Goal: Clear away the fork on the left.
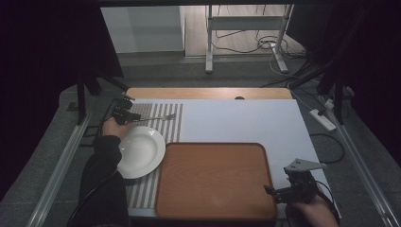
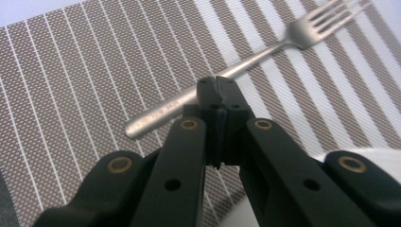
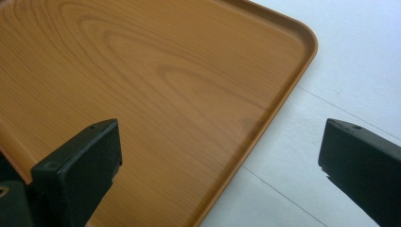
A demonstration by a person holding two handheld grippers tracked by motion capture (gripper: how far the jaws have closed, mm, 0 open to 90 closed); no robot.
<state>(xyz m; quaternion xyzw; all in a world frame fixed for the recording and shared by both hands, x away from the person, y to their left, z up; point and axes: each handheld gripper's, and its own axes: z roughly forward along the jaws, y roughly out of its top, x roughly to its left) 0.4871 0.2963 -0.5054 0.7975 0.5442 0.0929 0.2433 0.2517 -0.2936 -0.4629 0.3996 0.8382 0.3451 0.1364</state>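
A silver fork (image 2: 265, 49) lies on the striped placemat (image 2: 85, 71), tines pointing away to the right. My left gripper (image 2: 218, 81) has its jaws pressed together on the fork's handle, which crosses under the tips partway along. From above, the left gripper (image 1: 126, 115) is at the back left of the mat, with the fork (image 1: 158, 117) reaching right from it. My right gripper (image 3: 220, 156) stands open over the near right corner of the wooden tray (image 3: 142, 85), nothing between its fingers. In the high view the right gripper (image 1: 272, 191) sits at the tray's (image 1: 213, 179) near right edge.
A white deep plate (image 1: 141, 151) rests on the placemat (image 1: 170, 127) just in front of my left hand, touching the tray's left edge. The white tabletop (image 1: 246, 120) stretches behind the tray and to its right. Cables and a stand are on the floor beyond.
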